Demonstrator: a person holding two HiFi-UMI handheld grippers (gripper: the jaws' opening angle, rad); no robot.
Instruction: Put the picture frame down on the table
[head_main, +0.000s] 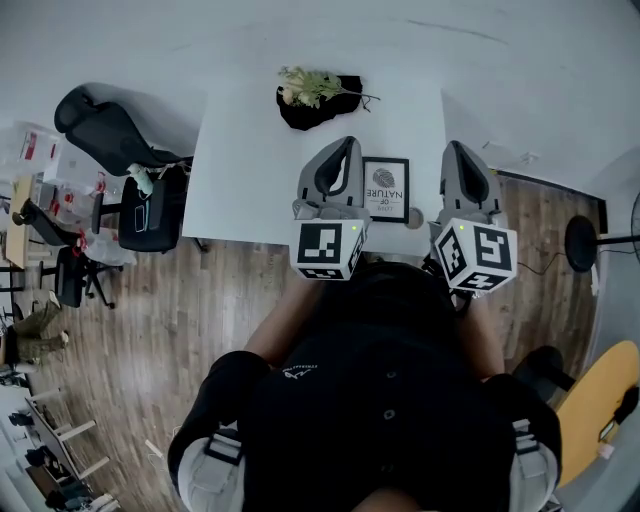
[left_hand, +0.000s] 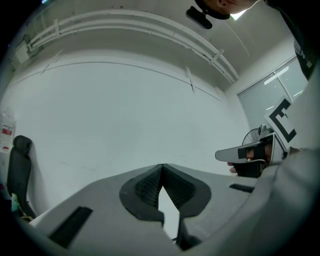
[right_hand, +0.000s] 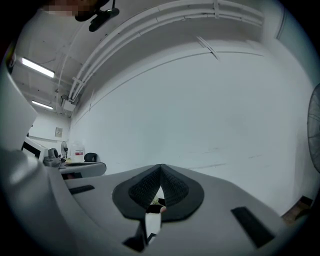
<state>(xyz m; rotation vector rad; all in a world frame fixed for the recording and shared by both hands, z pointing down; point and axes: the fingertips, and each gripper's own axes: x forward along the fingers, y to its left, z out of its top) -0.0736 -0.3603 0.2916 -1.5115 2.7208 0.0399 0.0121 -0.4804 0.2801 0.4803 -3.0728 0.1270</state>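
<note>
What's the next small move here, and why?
Probably just draw both grippers back from the table. The frame seems to lie face up on it already, its print upside down in the head view. It sits between the left gripper and right gripper. Both are shut on nothing, and neither touches the frame.

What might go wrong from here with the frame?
The black picture frame with white mat sits close to the near edge of the white table; a nudge from the left claw or right claw beside it might slide it off. Both claws are shut, so any grasp needs them opened first.
</note>
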